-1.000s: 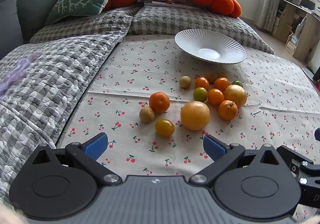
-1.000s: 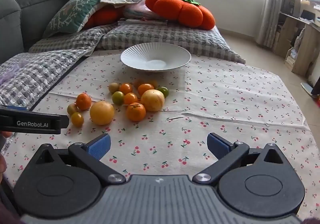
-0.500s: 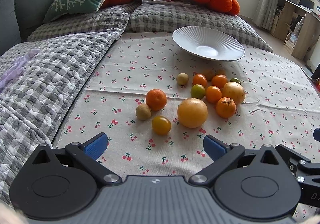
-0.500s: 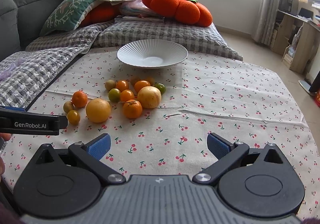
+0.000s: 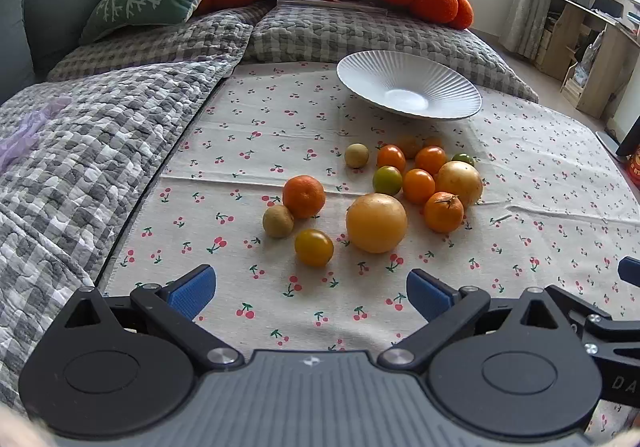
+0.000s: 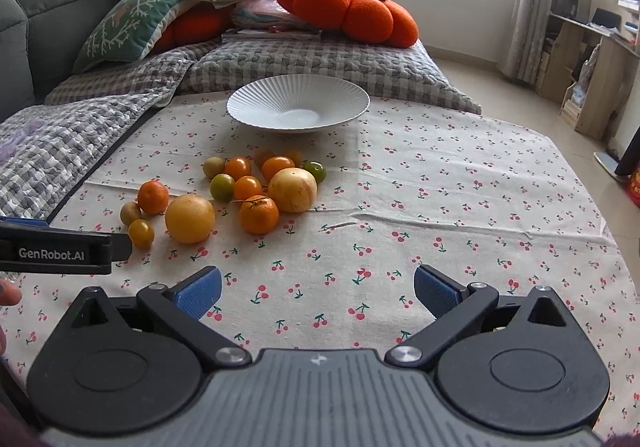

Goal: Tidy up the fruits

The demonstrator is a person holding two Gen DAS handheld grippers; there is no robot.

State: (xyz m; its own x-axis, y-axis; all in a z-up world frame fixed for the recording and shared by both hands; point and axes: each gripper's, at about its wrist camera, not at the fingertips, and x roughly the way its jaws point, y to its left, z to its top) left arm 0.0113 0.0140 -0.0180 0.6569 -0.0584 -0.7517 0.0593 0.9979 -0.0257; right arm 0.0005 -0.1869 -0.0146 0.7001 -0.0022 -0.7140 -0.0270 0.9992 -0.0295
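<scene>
We hold our left gripper wide apart above the cherry-print cloth. Just ahead of it lies a small round yellow tomato, beside a big round yellow-orange fruit. Our right gripper is wide apart too, with nothing in it. The heap of fruit lies ahead to its left. The white ribbed plate sits farther back, past the fruit.

Both low views; shared fruit pile
</scene>
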